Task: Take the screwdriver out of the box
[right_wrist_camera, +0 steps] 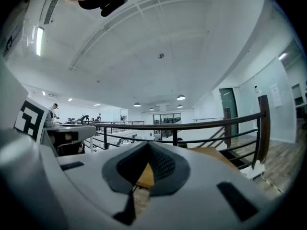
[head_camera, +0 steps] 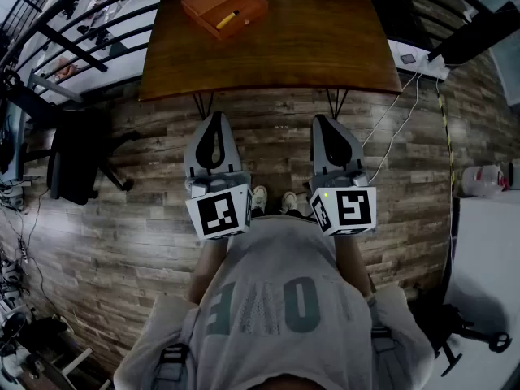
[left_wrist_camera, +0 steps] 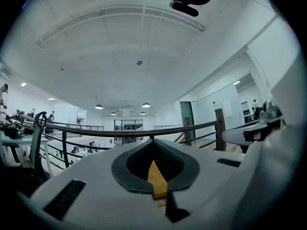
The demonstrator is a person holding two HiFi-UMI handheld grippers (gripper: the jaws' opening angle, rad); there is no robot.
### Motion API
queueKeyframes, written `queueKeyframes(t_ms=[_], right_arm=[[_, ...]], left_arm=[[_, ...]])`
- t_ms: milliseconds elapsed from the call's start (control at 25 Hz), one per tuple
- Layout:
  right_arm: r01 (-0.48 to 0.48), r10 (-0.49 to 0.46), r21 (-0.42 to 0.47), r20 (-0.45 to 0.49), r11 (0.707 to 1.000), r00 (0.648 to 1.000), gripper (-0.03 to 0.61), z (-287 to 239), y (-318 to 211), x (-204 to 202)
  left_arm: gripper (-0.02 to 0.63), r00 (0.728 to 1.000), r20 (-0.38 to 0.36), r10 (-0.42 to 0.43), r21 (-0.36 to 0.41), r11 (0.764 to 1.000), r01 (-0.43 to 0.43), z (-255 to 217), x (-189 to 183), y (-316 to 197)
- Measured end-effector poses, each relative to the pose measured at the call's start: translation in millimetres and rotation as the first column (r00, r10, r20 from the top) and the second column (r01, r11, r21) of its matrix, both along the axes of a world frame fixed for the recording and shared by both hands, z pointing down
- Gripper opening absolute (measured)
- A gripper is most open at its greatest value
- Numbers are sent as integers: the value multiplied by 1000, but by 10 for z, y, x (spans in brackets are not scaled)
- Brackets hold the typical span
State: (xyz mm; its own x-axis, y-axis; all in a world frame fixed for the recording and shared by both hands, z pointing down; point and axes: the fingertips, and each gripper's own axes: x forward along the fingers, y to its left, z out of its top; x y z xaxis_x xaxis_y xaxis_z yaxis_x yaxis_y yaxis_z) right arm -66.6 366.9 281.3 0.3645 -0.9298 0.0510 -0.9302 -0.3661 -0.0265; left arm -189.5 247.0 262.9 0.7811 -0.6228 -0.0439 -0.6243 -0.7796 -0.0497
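An open orange box point(head_camera: 203, 5) sits at the far left corner of the brown wooden table point(head_camera: 325, 47), with a yellow-handled screwdriver point(head_camera: 227, 19) lying inside it. I stand on the floor well short of the table. My left gripper point(head_camera: 215, 117) and right gripper point(head_camera: 322, 120) are held side by side, level, pointing toward the table's near edge, far from the box. The jaws of both meet at their tips with nothing between them. In the left gripper view the left gripper point(left_wrist_camera: 153, 141) faces a railing and ceiling, as does the right gripper point(right_wrist_camera: 146, 143) in its own view.
A black chair point(head_camera: 73, 165) stands left of the table on the wood-plank floor. Black railings point(head_camera: 73, 47) run behind and left. A white power strip point(head_camera: 424, 65) with trailing cables lies at the table's right. A white surface point(head_camera: 487, 266) is at the right edge.
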Motion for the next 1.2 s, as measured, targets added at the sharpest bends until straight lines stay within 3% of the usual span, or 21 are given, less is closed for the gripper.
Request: queueKeyframes(t_ms=[440,640,1200], right_arm=[[-1,1,8,-6,1000,1000,11,-14,55,162],[52,-53,48,10,997,999,11,-69,146,288],[137,-138,26,34,990,990,12,195,288,518]], left_arm=[[18,1000,-12,-19,-4,1000,19,6,24,3],[18,999,-22,-44,7,999,44,-7,139,104],[18,997,-45,-68,21,997,69,45,450,350]])
